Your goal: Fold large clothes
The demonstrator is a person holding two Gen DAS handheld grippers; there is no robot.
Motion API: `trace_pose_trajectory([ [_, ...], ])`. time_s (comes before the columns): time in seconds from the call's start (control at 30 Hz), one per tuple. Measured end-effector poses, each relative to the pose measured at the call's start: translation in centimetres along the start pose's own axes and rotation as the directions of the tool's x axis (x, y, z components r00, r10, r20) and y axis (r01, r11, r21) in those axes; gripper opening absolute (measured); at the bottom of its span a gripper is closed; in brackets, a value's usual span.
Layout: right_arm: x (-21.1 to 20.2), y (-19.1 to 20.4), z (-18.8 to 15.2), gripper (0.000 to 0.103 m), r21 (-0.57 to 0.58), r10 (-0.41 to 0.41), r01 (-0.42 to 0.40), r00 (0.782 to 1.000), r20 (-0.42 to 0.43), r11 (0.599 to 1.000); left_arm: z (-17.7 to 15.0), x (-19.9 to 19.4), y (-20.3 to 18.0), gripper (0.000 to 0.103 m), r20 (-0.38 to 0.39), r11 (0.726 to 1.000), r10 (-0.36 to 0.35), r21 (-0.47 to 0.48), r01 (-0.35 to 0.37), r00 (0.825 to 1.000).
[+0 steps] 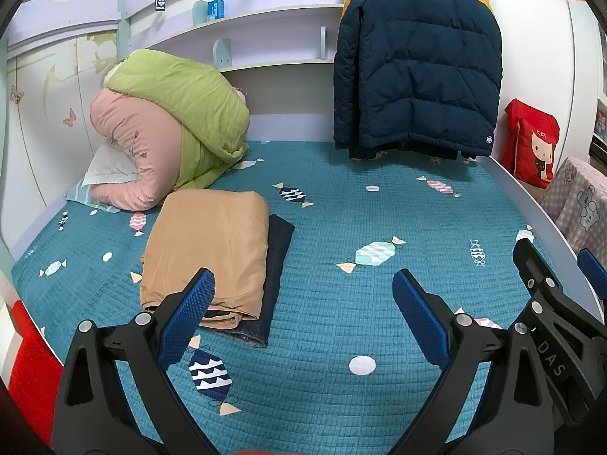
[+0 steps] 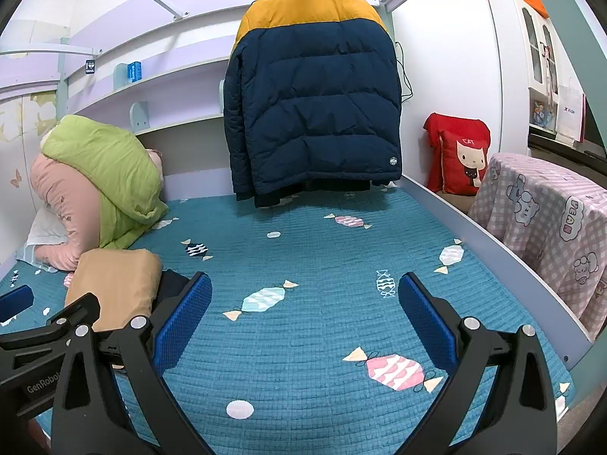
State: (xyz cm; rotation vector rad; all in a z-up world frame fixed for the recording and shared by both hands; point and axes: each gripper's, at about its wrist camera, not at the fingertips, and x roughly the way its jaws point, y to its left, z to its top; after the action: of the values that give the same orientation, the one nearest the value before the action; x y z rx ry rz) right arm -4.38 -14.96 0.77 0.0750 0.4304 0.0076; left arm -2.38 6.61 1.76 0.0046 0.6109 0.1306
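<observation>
Looking from the left wrist, the left tongs (image 1: 303,303) are wide open and hold nothing, hanging over the bed (image 1: 341,227). A tan fold (image 1: 205,250) lies on a dark fold (image 1: 279,265) by the left finger; those look done. The coat (image 1: 413,72), blue with a yellow top, hangs at the far end of the bed, its hem just above the cover. From the right wrist, the right tongs (image 2: 305,314) are wide open and empty too, and the coat (image 2: 315,106) hangs straight ahead, well apart from them. It looks puffy, soft and light, but smooth and maybe slippery. I think the shoulders, near the yellow part, are the best place to grab.
</observation>
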Motion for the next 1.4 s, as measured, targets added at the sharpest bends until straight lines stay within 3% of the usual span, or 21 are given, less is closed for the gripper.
trace_pose_trajectory([
  [1.4,0.08,-0.93,0.47,0.095,-0.015,-0.007,0.007,1.000,0.004,1.000,-0.08,-0.42,0.10,0.095,0.003,1.000,0.009,-0.002,-0.009,1.000],
])
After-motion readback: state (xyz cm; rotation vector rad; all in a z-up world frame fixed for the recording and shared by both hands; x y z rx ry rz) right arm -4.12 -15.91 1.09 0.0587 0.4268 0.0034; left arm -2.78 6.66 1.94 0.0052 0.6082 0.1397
